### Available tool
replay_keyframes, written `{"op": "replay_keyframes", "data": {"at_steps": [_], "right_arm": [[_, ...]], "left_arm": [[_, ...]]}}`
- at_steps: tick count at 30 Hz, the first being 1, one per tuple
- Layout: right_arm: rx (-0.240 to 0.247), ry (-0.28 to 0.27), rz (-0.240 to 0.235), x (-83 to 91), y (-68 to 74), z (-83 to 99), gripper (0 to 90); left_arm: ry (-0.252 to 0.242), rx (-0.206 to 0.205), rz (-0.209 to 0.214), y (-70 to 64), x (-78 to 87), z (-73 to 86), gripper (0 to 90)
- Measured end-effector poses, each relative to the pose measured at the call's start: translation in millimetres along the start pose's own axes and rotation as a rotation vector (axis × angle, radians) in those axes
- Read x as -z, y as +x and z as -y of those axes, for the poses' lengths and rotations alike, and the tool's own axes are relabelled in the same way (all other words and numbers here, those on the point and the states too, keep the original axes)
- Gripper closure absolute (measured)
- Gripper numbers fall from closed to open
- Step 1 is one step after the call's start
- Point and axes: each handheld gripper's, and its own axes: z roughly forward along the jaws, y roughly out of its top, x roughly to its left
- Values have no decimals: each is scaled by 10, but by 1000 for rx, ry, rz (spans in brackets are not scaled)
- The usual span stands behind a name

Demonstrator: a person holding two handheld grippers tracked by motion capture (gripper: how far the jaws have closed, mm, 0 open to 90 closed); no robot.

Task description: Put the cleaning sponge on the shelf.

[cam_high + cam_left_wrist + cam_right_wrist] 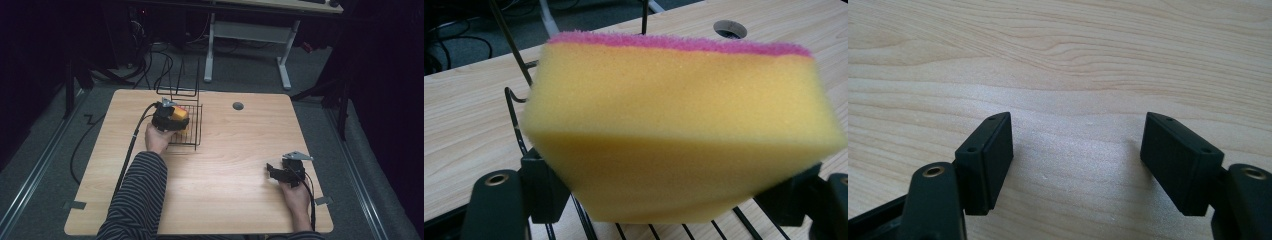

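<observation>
L gripper point(176, 119) clamping yellow/pink sponge point(674, 125), holding it over wire rack point(192, 135) at table point(240, 150) back-left. R gripper point(1075, 165) idling near table, jaws apart, empty. Step: placing sponge in rack. Next, prob.: lowering, then releasing.

The high view looks forward and down from above the near edge, taking in the whole table point(225, 165). The left gripper view sits close behind a sponge point(679, 130), facing the far cable hole point(730, 28). The right gripper view looks down closely at bare tabletop, which all views share.
</observation>
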Motion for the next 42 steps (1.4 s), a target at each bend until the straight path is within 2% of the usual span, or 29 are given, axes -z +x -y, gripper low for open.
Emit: {"op": "replay_keyframes", "data": {"at_steps": [10,19,24,29,33,37,42], "right_arm": [[4,-2,1,-2,-6,-1,295],[-8,0,-1,0,-8,-1,295],[-7,-1,-1,0,-8,-1,295],[-7,-1,-1,0,-8,-1,295],[-7,0,-1,0,-7,-1,295],[-4,-1,0,-1,-7,-1,295],[-1,-2,2,-2,-4,-1,295]], "left_arm": [[-5,0,-9,-18,-16,3,217],[10,30,6,20,-39,20,133],[13,32,8,26,-37,25,74],[20,46,22,43,-2,18,6],[12,41,41,33,58,35,1],[-1,55,49,26,135,89,1],[3,28,51,-4,283,160,1]]}}
